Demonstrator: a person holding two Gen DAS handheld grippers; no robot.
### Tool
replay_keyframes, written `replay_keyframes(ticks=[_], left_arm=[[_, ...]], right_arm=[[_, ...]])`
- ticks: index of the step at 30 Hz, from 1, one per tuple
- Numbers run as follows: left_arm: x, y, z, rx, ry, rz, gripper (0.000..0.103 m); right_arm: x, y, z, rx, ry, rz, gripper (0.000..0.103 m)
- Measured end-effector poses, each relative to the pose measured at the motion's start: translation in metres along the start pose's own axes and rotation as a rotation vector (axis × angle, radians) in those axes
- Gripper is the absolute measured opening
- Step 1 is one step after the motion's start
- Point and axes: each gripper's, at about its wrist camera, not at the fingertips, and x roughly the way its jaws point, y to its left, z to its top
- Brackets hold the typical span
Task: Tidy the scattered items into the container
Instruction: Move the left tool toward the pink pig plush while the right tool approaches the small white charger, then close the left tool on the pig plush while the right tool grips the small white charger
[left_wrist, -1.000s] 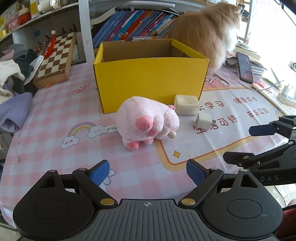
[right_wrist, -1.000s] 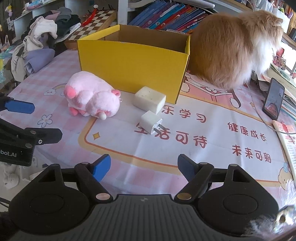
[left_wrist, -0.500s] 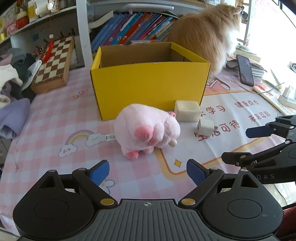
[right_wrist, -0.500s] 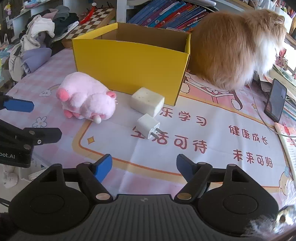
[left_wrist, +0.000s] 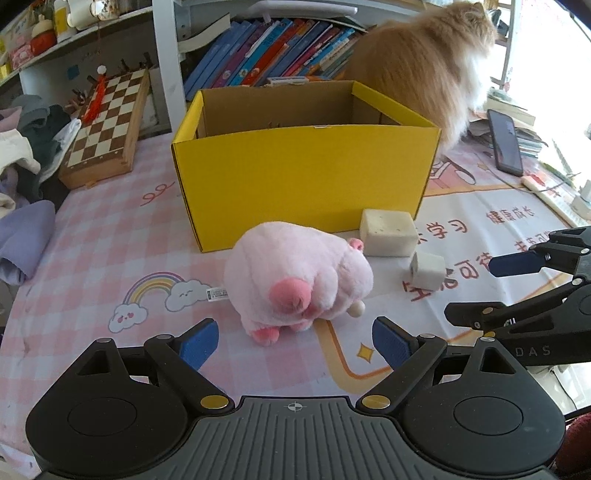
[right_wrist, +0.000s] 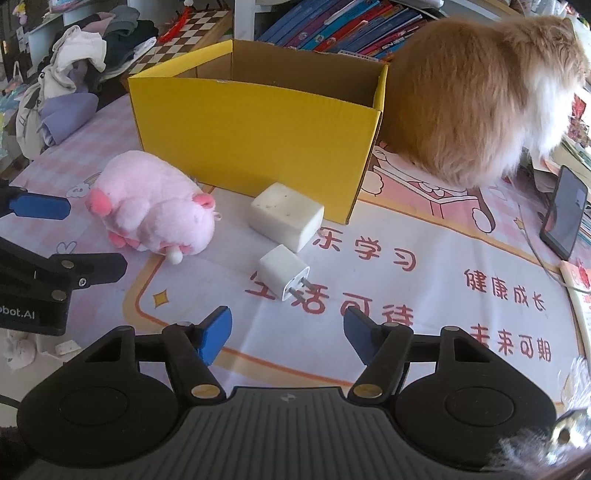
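An open yellow cardboard box (left_wrist: 303, 181) (right_wrist: 255, 125) stands on the table. In front of it lie a pink plush pig (left_wrist: 295, 280) (right_wrist: 155, 210), a cream block (left_wrist: 388, 232) (right_wrist: 286, 216) and a white plug charger (left_wrist: 426, 271) (right_wrist: 284, 273). My left gripper (left_wrist: 295, 343) is open and empty, just short of the pig. My right gripper (right_wrist: 286, 334) is open and empty, just short of the charger. Each gripper shows at the edge of the other's view.
An orange cat (left_wrist: 428, 62) (right_wrist: 476, 92) sits right behind the box. A chessboard (left_wrist: 107, 122), clothes (right_wrist: 70, 81) and a book row (left_wrist: 266, 48) lie at the back. A phone (right_wrist: 565, 212) leans at the right.
Both grippers have moved forward, closer to the pig and the charger. Their jaws stay open. The items on the table have not moved.
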Motion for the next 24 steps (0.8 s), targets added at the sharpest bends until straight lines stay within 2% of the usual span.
replay_keyframes(ticks=[11, 24], left_arm=[[0.021, 0.001, 0.015, -0.015, 0.013, 0.030, 0.092], [0.038, 0.000, 0.023, -0.031, 0.013, 0.018, 0.092]], right_arm=[[0.023, -0.006, 0.011, -0.045, 0.023, 0.045, 0.056], [0.041, -0.016, 0.019, -0.062, 0.033, 0.084, 0.052]])
